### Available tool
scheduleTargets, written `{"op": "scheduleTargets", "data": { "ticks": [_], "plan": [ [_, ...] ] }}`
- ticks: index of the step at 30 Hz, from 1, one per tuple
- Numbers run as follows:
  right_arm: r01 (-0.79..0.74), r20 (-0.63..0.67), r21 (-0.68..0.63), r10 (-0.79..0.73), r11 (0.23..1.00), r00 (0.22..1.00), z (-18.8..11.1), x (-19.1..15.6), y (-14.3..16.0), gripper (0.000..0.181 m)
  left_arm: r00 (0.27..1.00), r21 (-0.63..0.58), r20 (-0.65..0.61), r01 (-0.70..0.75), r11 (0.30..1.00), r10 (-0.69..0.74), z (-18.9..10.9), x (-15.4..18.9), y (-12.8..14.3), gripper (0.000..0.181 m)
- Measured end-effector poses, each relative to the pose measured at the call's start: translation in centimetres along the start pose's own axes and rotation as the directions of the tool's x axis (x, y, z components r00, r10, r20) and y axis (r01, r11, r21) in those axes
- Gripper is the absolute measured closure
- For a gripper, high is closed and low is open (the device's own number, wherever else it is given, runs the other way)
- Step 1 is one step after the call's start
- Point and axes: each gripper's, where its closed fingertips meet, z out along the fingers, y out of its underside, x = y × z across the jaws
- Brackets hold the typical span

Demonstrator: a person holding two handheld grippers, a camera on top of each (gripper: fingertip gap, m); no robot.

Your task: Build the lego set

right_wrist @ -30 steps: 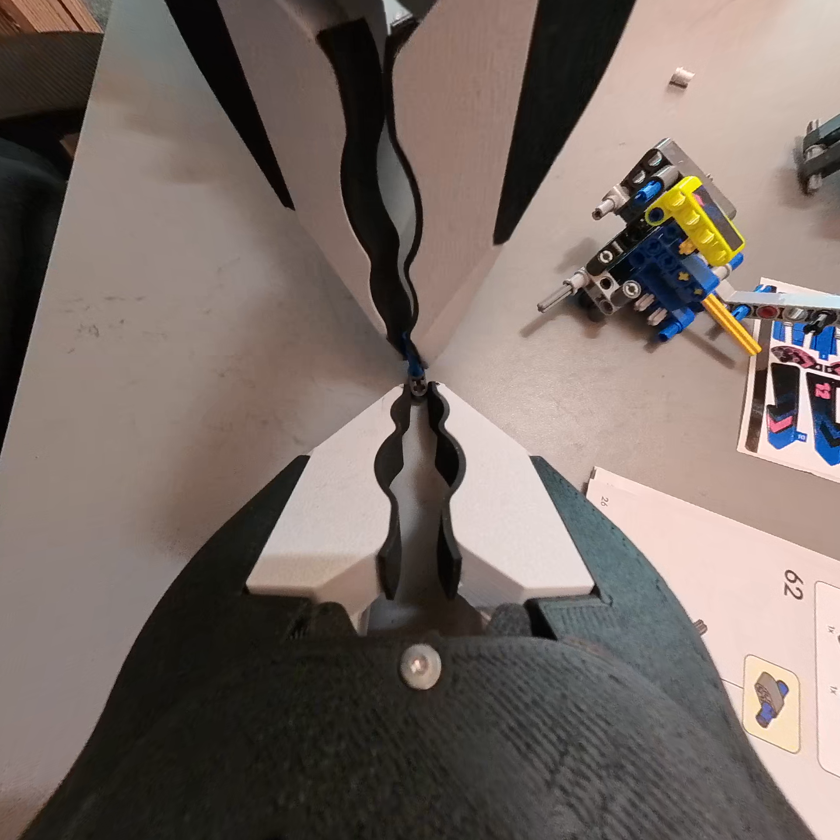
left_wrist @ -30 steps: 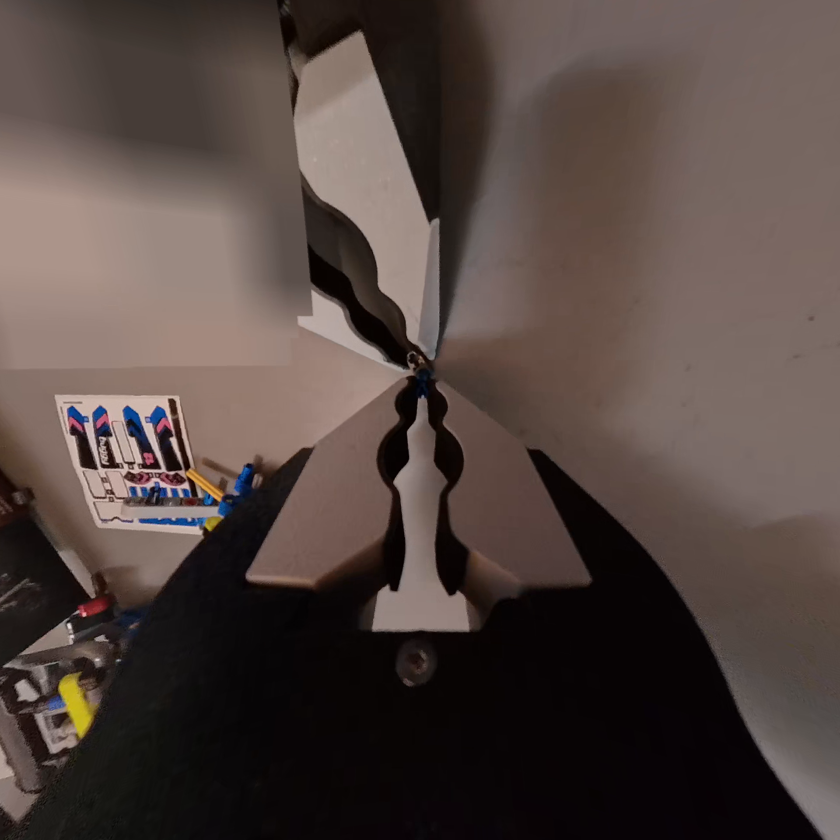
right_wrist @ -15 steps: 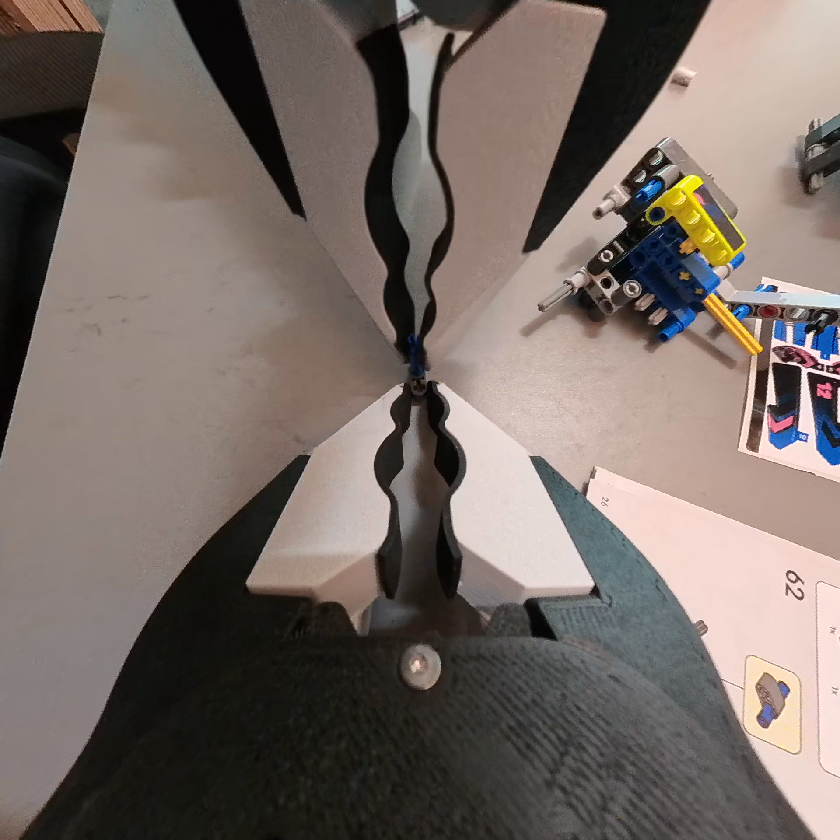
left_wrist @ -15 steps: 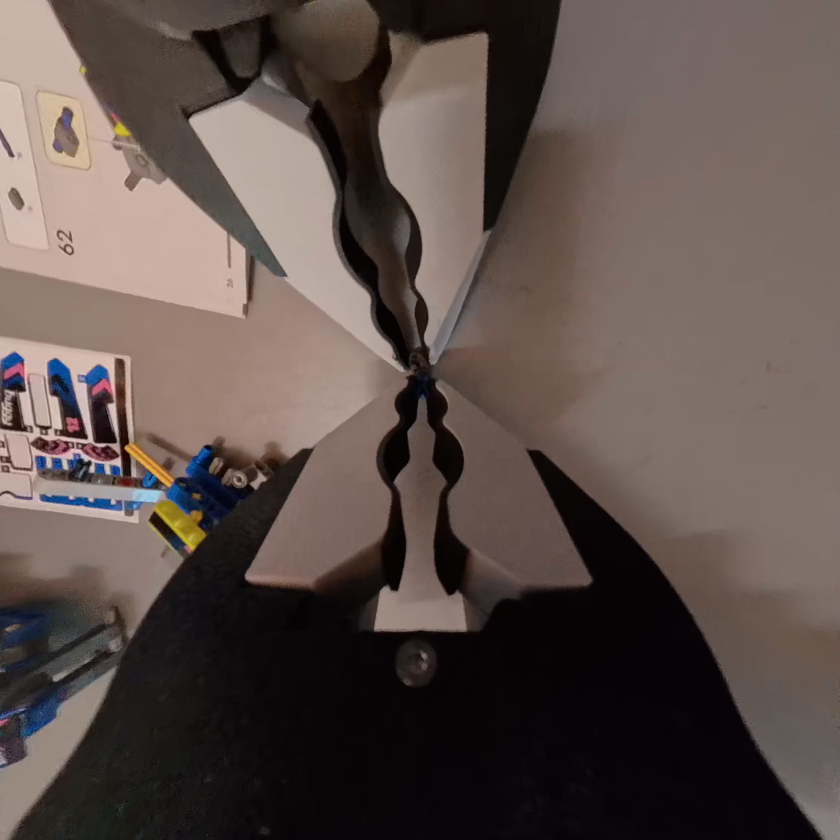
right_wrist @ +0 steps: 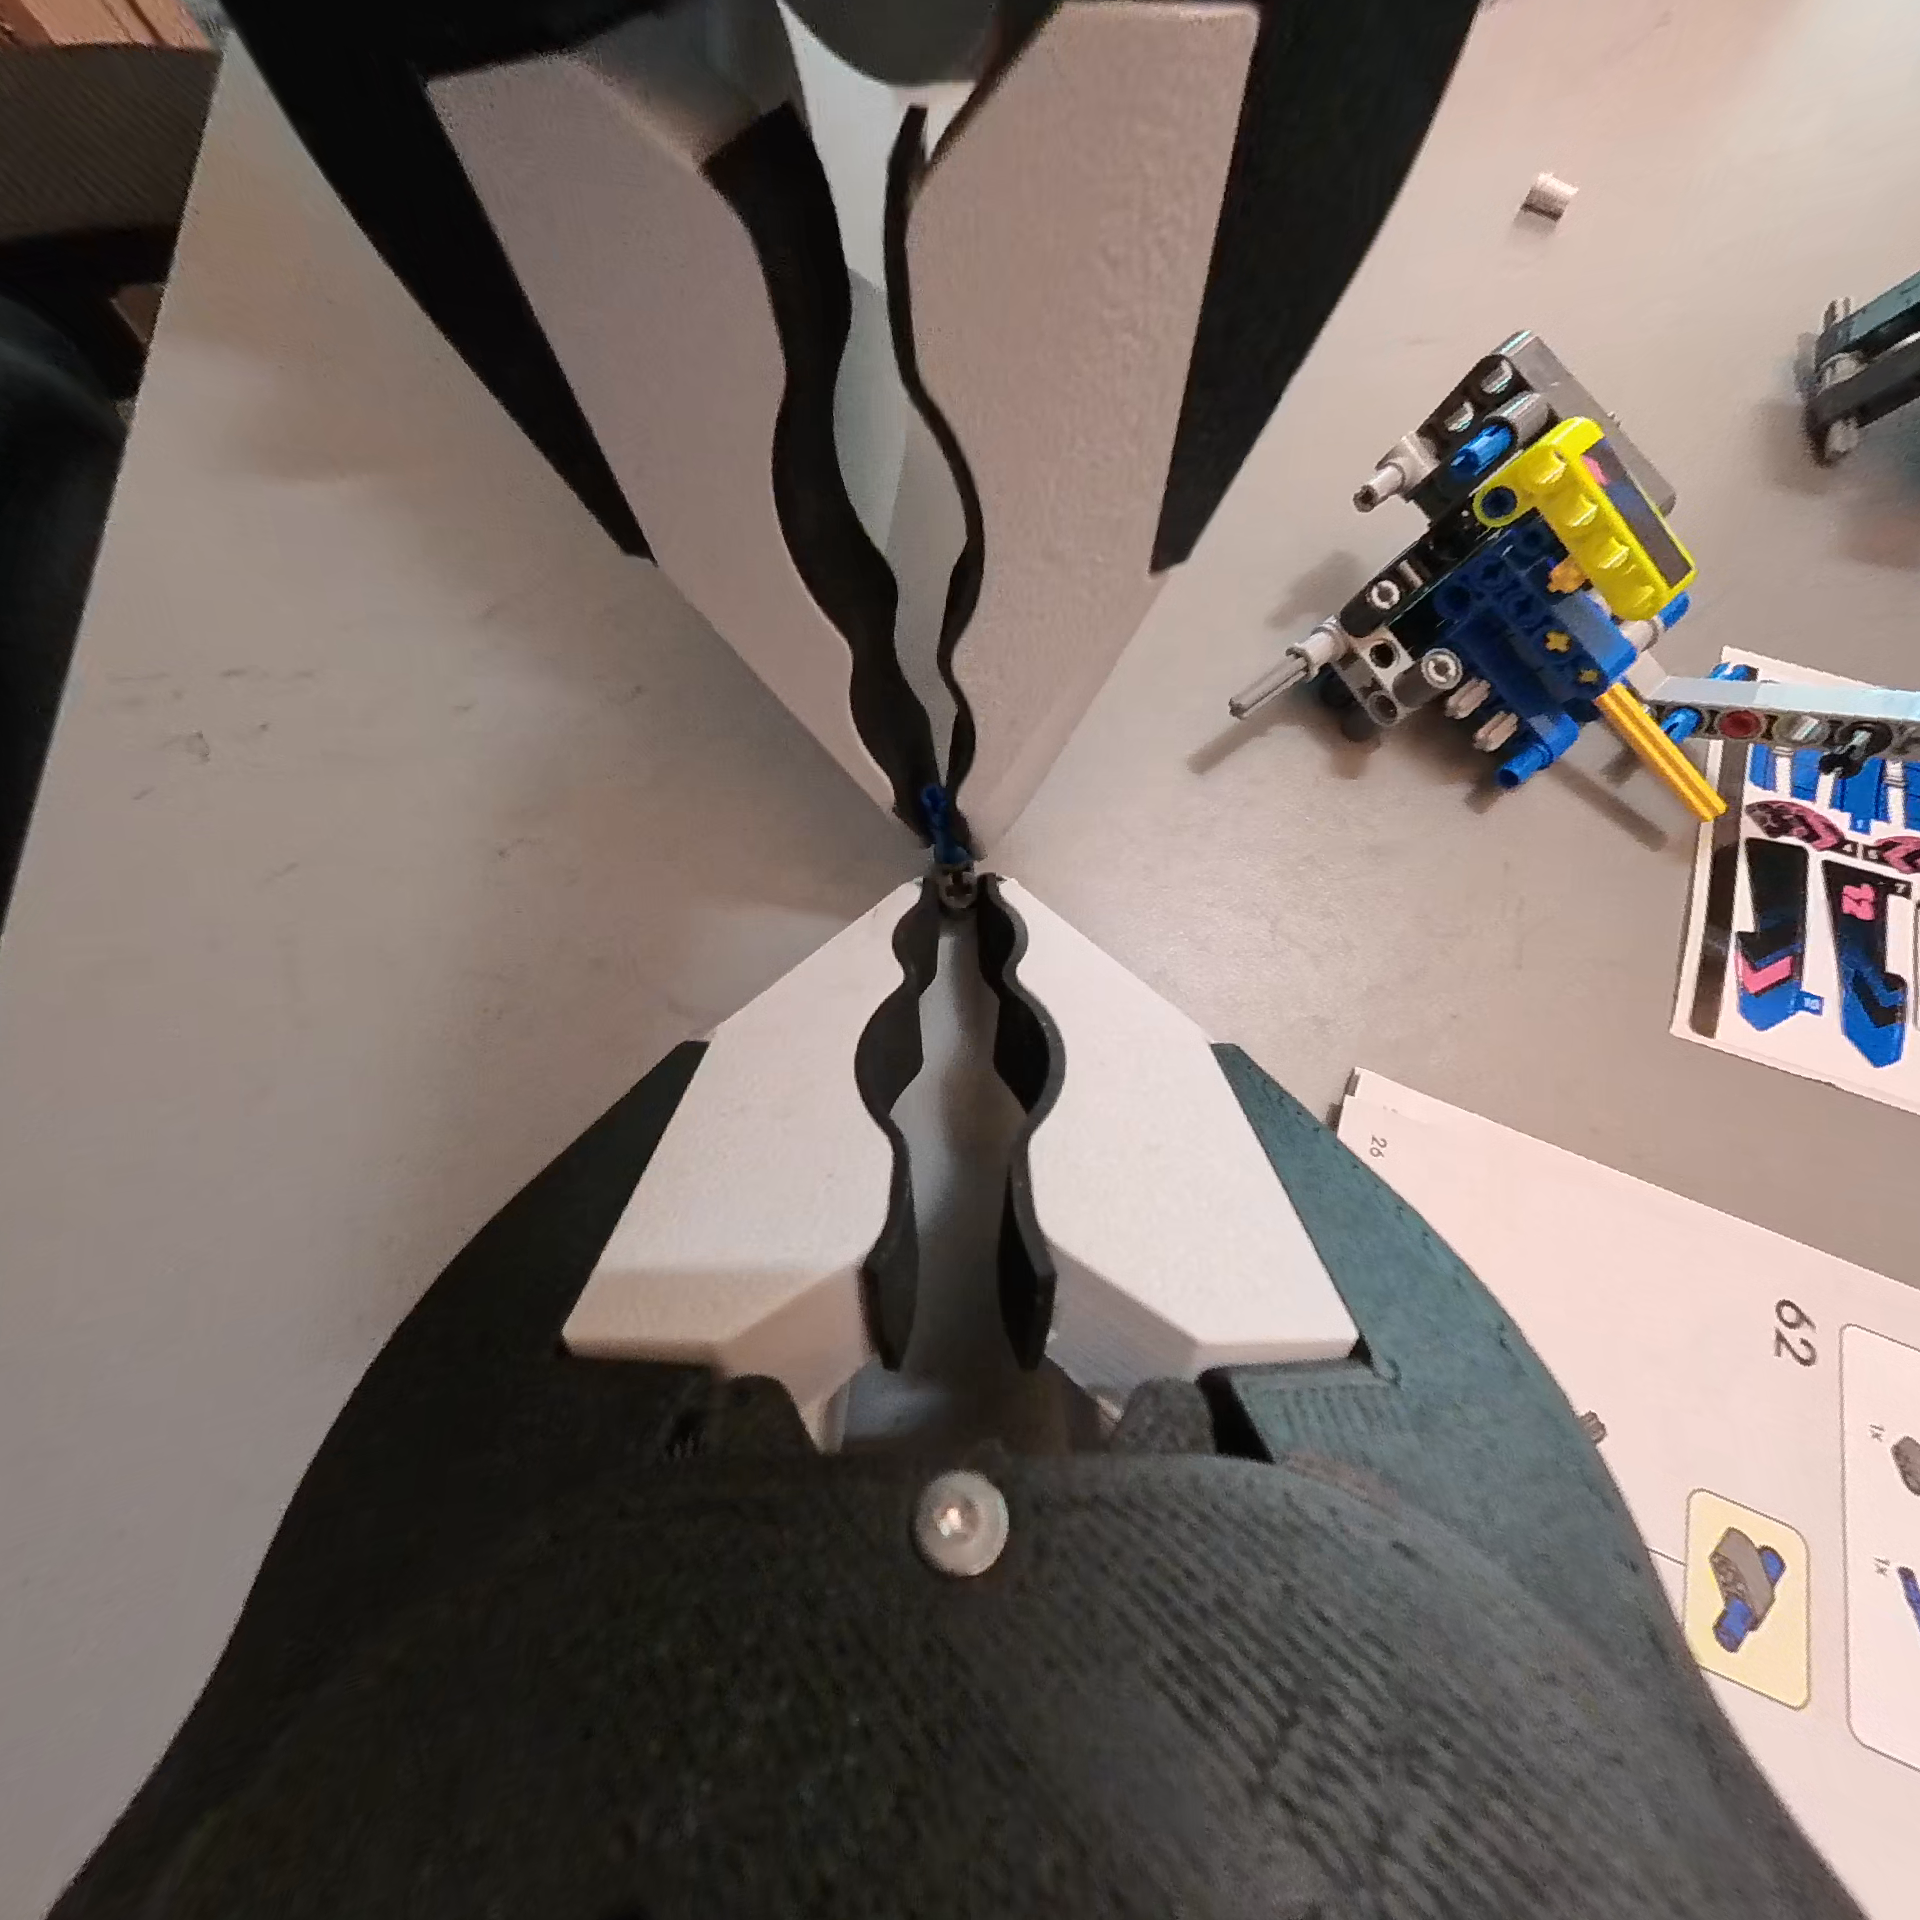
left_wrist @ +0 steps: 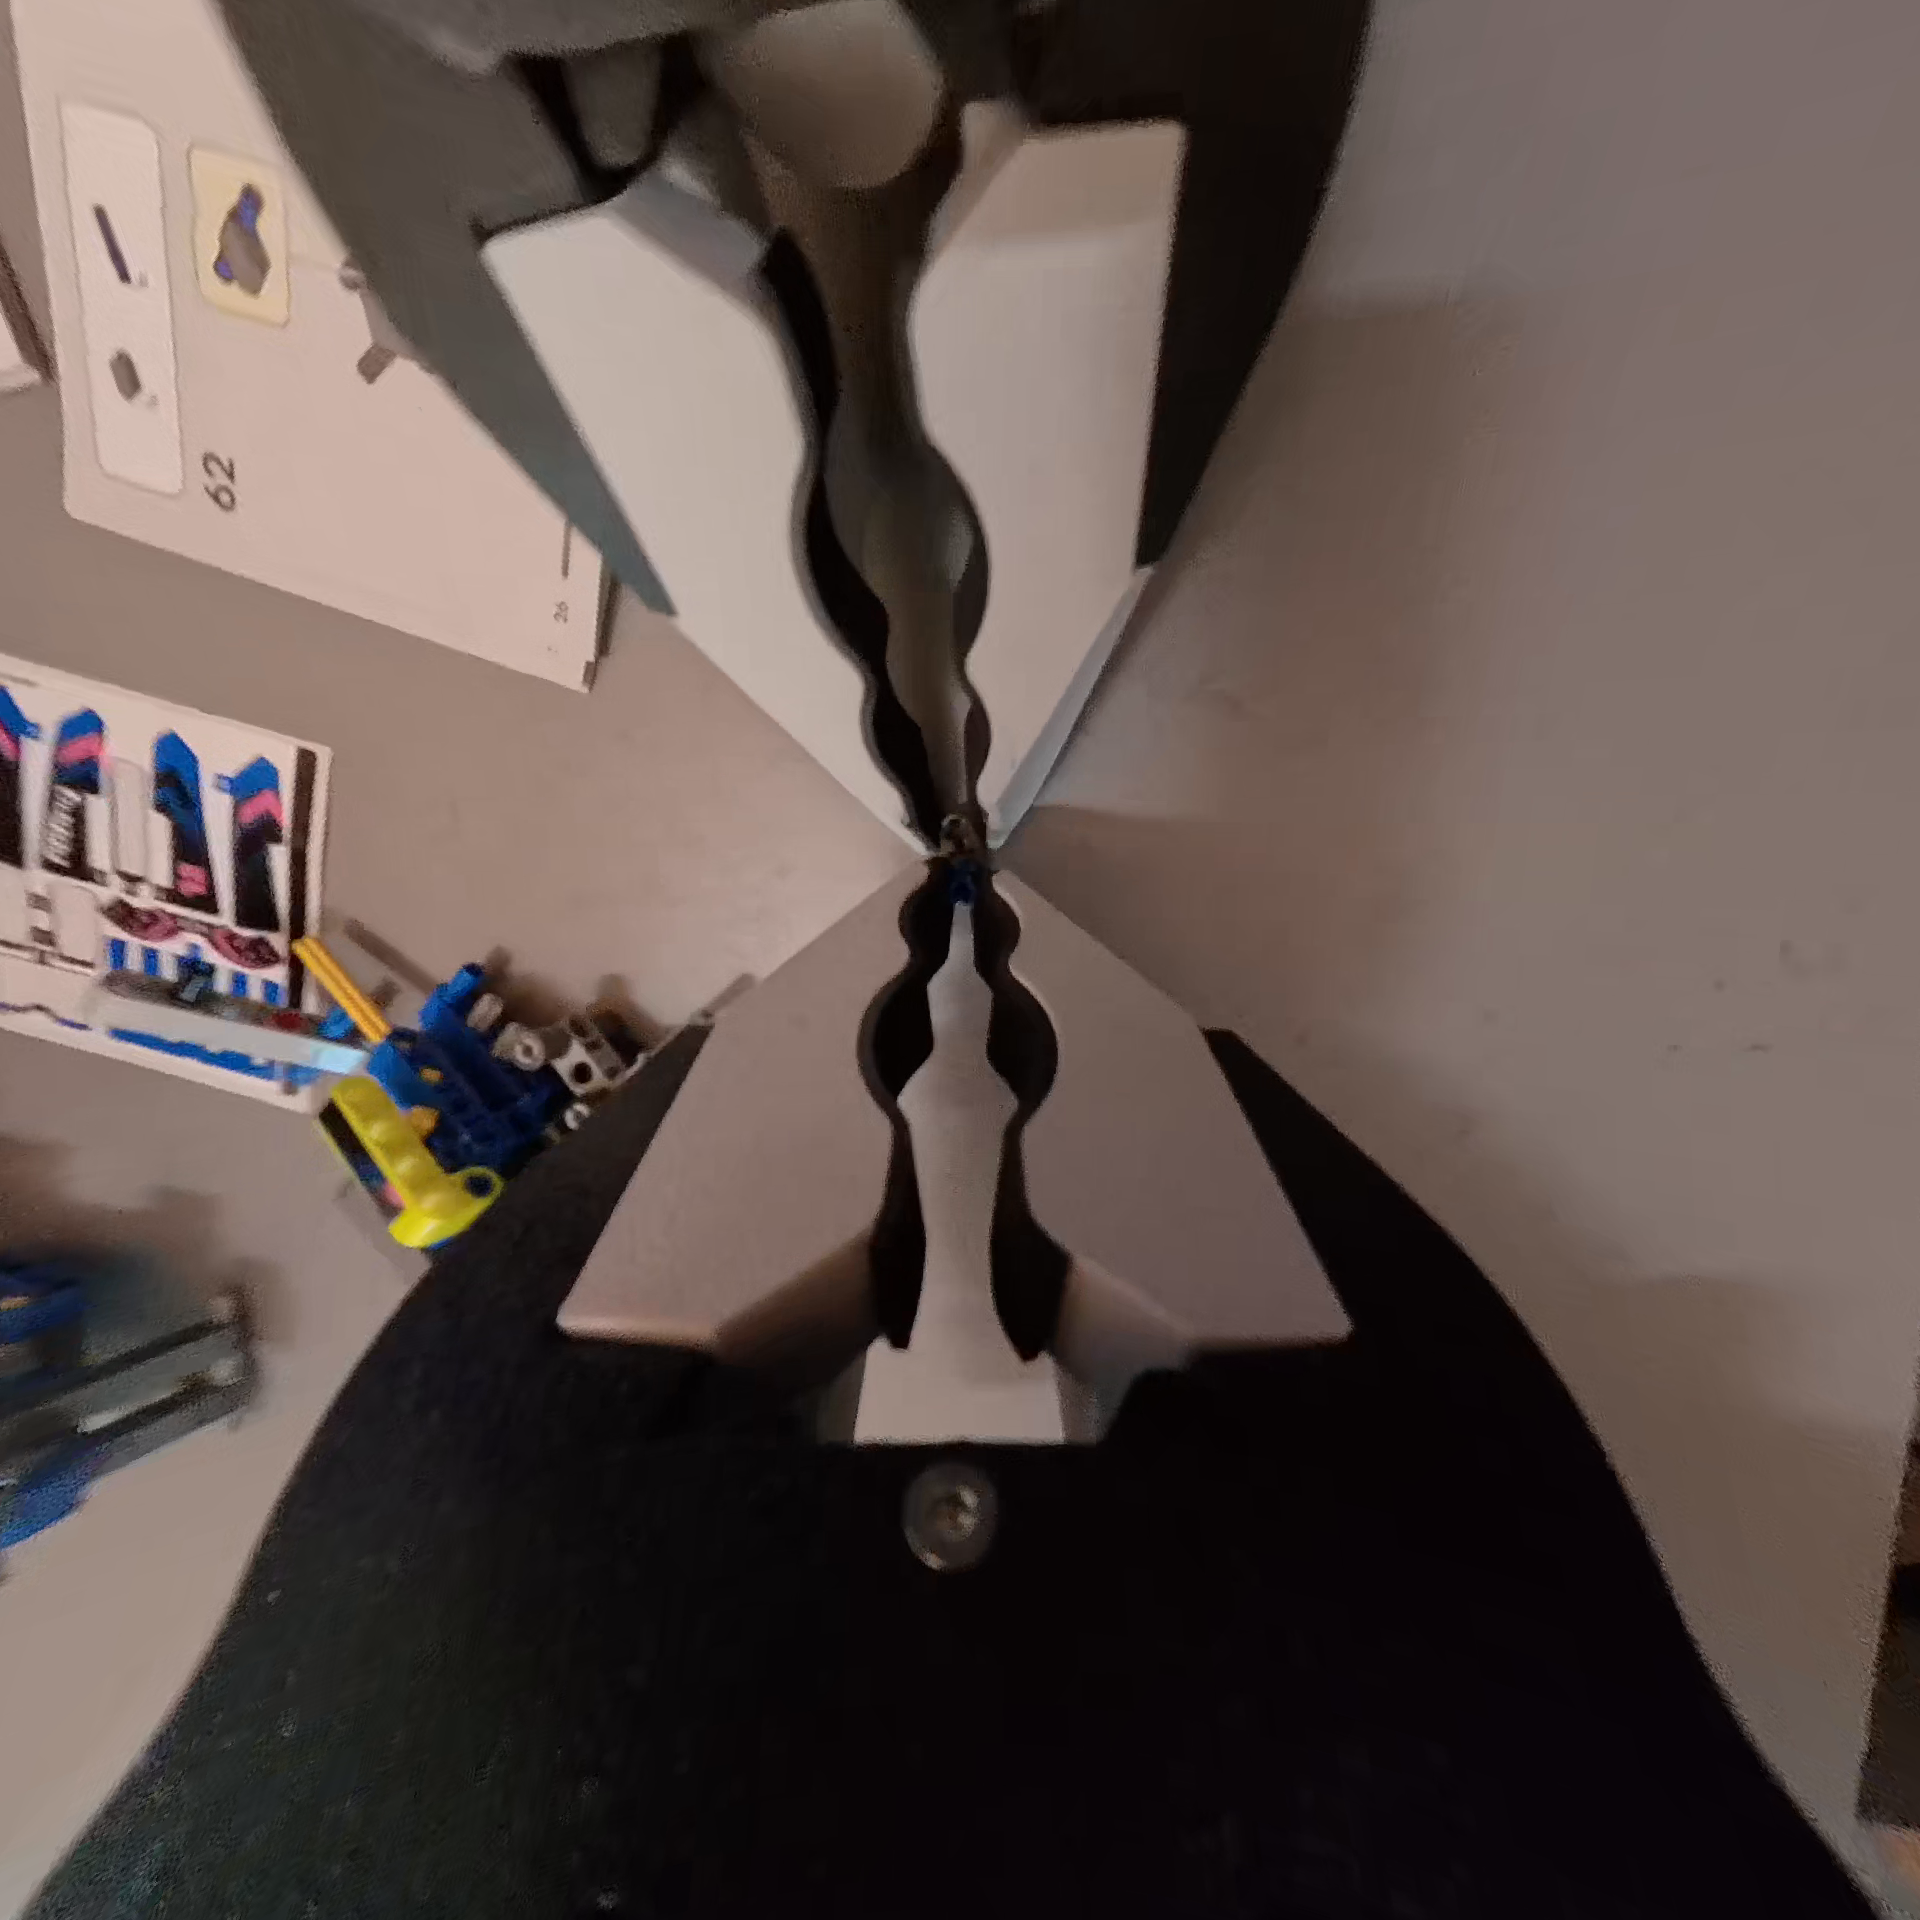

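My left gripper (left_wrist: 961, 896) is shut on a small blue pin (left_wrist: 962, 883) at its tips. My right gripper (right_wrist: 954, 902) is shut on a small dark grey connector (right_wrist: 954, 891). The two grippers meet tip to tip above the grey table (right_wrist: 364, 831). The blue pin's end touches the connector. In the right wrist view the left gripper (right_wrist: 940, 831) comes in from the top with the blue pin (right_wrist: 938, 816). In the left wrist view the right gripper (left_wrist: 956, 831) comes in from the top with the connector (left_wrist: 954, 829).
A part-built blue, black and yellow assembly (right_wrist: 1507, 603) lies to the right, with a sticker sheet (right_wrist: 1808, 935) and an open instruction booklet (right_wrist: 1610, 1299) beside it. A small grey piece (right_wrist: 1545, 195) and a dark grey part (right_wrist: 1870, 364) lie farther back. The table's left edge (right_wrist: 177, 343) is close. My two grippers' fingertips are within a few centimetres of each other.
The left gripper has swung round to face the right gripper more squarely and now fills more of the right wrist view. The tips stayed together, both still gripping.
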Motion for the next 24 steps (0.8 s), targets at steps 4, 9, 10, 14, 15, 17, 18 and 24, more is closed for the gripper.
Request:
{"op": "scheduleTargets", "data": {
  "ticks": [4, 9, 10, 14, 15, 17, 18, 24],
  "plan": [
    [0.026, -0.022, 0.000, -0.026, 1.000, 0.999, 0.0, 0.0, 0.0, 0.175, 0.996, 0.105, -0.016, 0.090, 0.990, -0.089, 0.0, 0.1, 0.0, 0.180],
    [0.030, -0.026, 0.001, -0.030, 1.000, 0.999, 0.0, 0.0, 0.0, 0.175, 0.993, 0.101, 0.014, 0.116, 0.988, -0.118, 0.0, 0.0, 0.0, 0.180],
    [0.039, -0.034, 0.001, -0.039, 0.999, 0.999, 0.0, 0.0, 0.0, 0.175, 0.990, 0.107, 0.002, 0.139, 0.984, -0.140, 0.0, 0.0, 0.0, 0.180],
    [0.121, -0.088, 0.002, -0.120, 0.993, 0.989, -0.2, 0.0, 0.0, 0.173, 0.988, 0.106, -0.022, 0.157, 0.982, -0.156, 0.2, 0.0, -0.4, 0.179],
    [0.152, -0.087, 0.006, -0.151, 0.988, 0.985, -0.2, -0.2, -0.1, 0.169, 0.989, 0.092, -0.018, 0.147, 0.985, -0.146, 0.2, 0.0, -0.4, 0.179],
    [0.218, -0.107, 0.029, -0.214, 0.975, 0.971, -0.6, -0.4, -0.3, 0.169, 0.992, 0.074, -0.014, 0.126, 0.989, -0.126, 0.2, 0.0, -0.4, 0.179],
    [0.240, -0.104, 0.043, -0.235, 0.970, 0.966, -0.8, -0.5, -0.4, 0.167, 0.992, 0.070, -0.019, 0.124, 0.990, -0.123, 0.2, 0.0, -0.4, 0.179],
    [0.338, -0.121, 0.103, -0.326, 0.935, 0.938, -1.6, -0.6, -0.9, 0.172, 0.997, 0.016, -0.009, 0.079, 0.997, -0.079, 0.2, 0.0, -0.4, 0.179]
  ]
}}
